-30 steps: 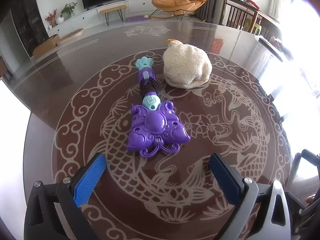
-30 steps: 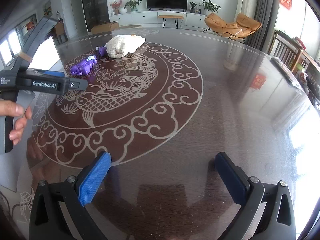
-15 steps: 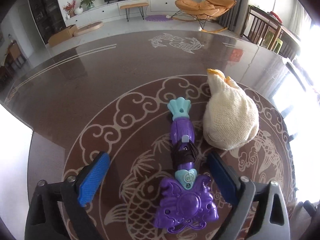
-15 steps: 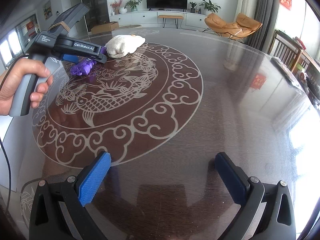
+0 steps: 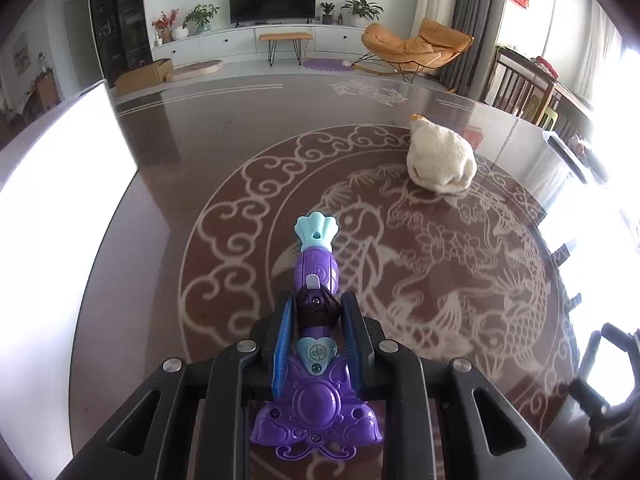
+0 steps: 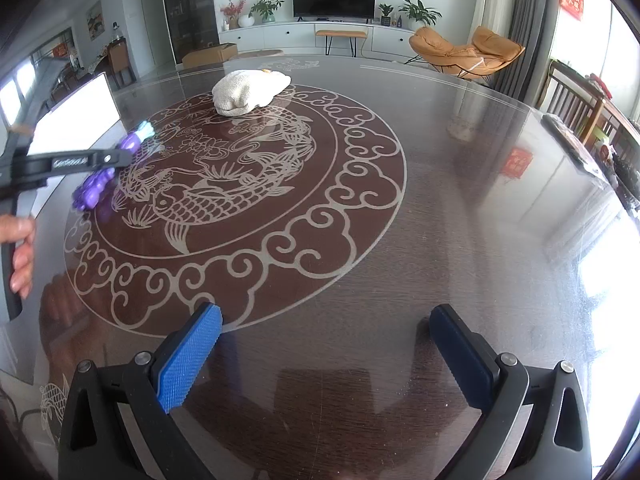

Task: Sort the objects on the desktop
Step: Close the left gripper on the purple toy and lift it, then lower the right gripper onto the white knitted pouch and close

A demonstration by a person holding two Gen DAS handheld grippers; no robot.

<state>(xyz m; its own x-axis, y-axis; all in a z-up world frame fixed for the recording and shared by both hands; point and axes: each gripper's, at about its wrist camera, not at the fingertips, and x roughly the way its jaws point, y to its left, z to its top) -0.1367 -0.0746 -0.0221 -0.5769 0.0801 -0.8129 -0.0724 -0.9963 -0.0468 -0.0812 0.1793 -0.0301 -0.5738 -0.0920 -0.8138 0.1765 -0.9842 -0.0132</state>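
While the left gripper (image 5: 316,330) is shut on the wand (image 5: 316,320), the toy's long axis is seen to run straight along the fingers (image 5: 285,328), from the camera outward. The blue pads are pressed on the thin dark middle of the handle, one on each side. The wide purple head is kept back between the finger arms, close to the camera, and the light blue tail end is pointed away over the desk (image 5: 192,184). From the right wrist view the wand seems to be held just off the glass, with its head lower than its tail, but that cannot be told for sure.

Further right and further away, the cream plush (image 5: 440,164) is seen lying on the desk, well apart from the wand. It lies ahead and to the right of the left fingers, so a swing that way would be needed if the wand is to be put beside it.

Furthest right, the right gripper (image 6: 326,354) is held over bare desk with its fingers spread wide and nothing between them. The plush is far ahead of it and a little to its left. The left gripper is judged to be the nearer one to both toys. Where the toys are to be sorted to is not shown.
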